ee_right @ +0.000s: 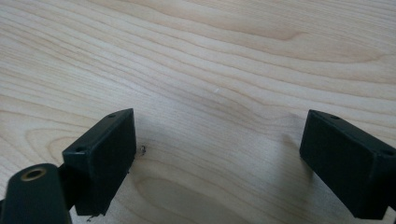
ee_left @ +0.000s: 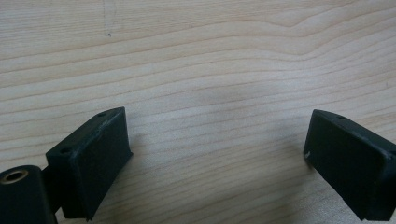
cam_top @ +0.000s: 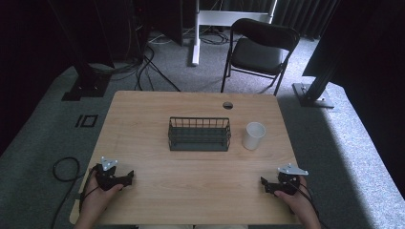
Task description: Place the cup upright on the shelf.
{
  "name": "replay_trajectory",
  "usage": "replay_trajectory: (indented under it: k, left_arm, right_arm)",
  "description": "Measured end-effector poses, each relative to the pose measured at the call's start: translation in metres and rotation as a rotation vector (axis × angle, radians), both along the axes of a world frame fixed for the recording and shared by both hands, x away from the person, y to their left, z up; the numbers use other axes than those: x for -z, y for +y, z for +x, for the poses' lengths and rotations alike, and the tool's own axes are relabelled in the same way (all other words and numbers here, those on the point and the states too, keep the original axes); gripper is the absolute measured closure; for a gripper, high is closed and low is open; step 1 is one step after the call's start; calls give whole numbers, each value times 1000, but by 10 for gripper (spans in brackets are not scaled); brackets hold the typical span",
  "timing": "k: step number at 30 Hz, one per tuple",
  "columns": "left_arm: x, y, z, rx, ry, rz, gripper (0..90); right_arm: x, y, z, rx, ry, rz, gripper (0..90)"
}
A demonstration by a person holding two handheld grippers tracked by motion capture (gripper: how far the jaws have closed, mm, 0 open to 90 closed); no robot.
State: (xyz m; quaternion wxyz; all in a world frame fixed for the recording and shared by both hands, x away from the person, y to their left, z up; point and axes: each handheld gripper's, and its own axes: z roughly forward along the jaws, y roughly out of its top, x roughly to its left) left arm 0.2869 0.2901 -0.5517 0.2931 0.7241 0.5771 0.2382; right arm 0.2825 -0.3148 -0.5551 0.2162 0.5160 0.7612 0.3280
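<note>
Resting near the front left corner of the wooden bench (cam_top: 143, 105), the left claw (cam_top: 128, 177) sat in a hand (cam_top: 98, 195), pointing inward toward the middle. In the left gripper view its two black jaws stood wide apart with bare wood grain between them, gripping nothing. Further in, well apart from both claws, a dark wire basket (cam_top: 199, 134) stood upright at the centre of the bench. Just beside it on the right, not touching, stood a white cup (cam_top: 253, 135), upright with its mouth open. At the front right corner the right claw (cam_top: 263, 182) lay in the other hand (cam_top: 296, 200), pointing inward too. In the right gripper view its jaws were likewise spread wide over bare wood, holding nothing.
</note>
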Motion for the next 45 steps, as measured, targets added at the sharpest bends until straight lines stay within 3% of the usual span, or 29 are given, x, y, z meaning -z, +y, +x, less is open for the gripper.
replay_trajectory:
  k: [12,24,32,45]
  left_arm:
    - [0,0,0,3,0,0,73]
    - [0,0,0,2,0,0,73]
    - [0,0,0,2,0,0,73]
    - [0,0,0,3,-1,0,73]
  right_arm:
    - [0,4,-2,23,-1,13,110]
    - [-6,9,4,17,-32,1,110]
    - [-11,8,12,40,-60,8,110]
    - [-19,17,30,24,-91,36,110]
